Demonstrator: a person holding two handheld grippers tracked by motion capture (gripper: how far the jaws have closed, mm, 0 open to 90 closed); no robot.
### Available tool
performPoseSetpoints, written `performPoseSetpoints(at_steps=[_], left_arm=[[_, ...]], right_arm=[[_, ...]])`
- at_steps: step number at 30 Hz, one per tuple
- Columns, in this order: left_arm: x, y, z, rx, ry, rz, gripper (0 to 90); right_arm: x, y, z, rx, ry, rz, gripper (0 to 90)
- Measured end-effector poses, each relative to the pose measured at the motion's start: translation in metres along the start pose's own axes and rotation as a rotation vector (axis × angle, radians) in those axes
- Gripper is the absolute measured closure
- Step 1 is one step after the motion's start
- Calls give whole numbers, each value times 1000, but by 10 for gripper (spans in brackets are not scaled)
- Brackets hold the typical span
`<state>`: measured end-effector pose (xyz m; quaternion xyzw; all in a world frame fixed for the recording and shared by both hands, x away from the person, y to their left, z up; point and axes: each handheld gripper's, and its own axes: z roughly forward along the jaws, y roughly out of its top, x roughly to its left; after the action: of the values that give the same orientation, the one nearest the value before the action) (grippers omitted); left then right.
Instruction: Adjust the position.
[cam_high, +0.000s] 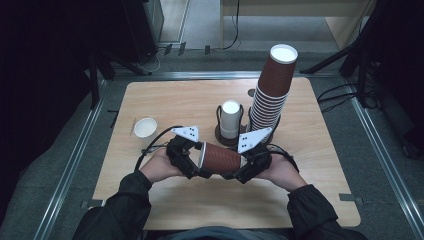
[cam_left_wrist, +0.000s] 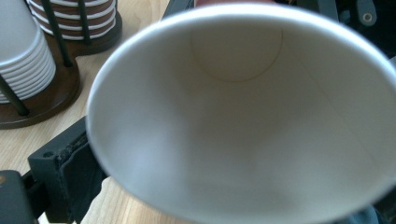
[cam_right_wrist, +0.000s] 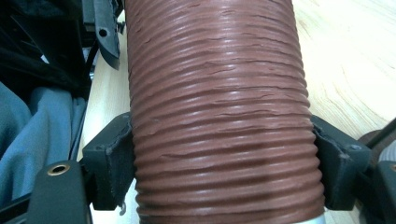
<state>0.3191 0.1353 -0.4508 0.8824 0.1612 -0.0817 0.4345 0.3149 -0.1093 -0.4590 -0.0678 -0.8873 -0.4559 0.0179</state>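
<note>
A brown ribbed paper cup (cam_high: 221, 158) lies on its side just above the wooden table (cam_high: 175, 100), held between both grippers. My left gripper (cam_high: 196, 161) is at its white-rimmed mouth and my right gripper (cam_high: 241, 167) at its base end. In the left gripper view the cup's white inside (cam_left_wrist: 243, 116) faces the camera, and one black pad (cam_left_wrist: 74, 175) presses the rim from outside; the other jaw is hidden. In the right gripper view both pads (cam_right_wrist: 114, 163) clamp the cup's ribbed wall (cam_right_wrist: 219, 116).
Just behind the grippers, a dark wooden holder (cam_high: 219, 134) carries a stack of white cups (cam_high: 230, 119) and a tall leaning stack of brown cups (cam_high: 272, 90). A single small white cup (cam_high: 145, 127) stands upright at the left. The person's sleeves enter from the near edge.
</note>
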Motion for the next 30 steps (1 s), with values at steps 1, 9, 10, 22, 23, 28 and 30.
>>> performPoseSetpoints(at_steps=[1, 9, 10, 22, 23, 28, 30], left_arm=[[0, 1, 1, 4, -3, 1, 0], [-1, 2, 1, -5, 6, -17, 42], [-1, 2, 1, -9, 6, -15, 45], [1, 2, -1, 30, -34, -40, 78], [1, 2, -1, 36, -38, -38, 79], [-2, 3, -5, 56, -23, -31, 80], [-2, 2, -8, 59, -23, -29, 80]], right_arm=[[0, 0, 1, 1, 4, 3, 213], [0, 1, 4, -4, 17, 4, 214], [0, 1, 3, -7, 18, 5, 214], [0, 2, 5, 9, 41, 27, 210], [0, 2, 5, 10, 46, 30, 208], [1, 1, 7, 37, 62, 55, 179], [0, 0, 7, 41, 66, 61, 168]])
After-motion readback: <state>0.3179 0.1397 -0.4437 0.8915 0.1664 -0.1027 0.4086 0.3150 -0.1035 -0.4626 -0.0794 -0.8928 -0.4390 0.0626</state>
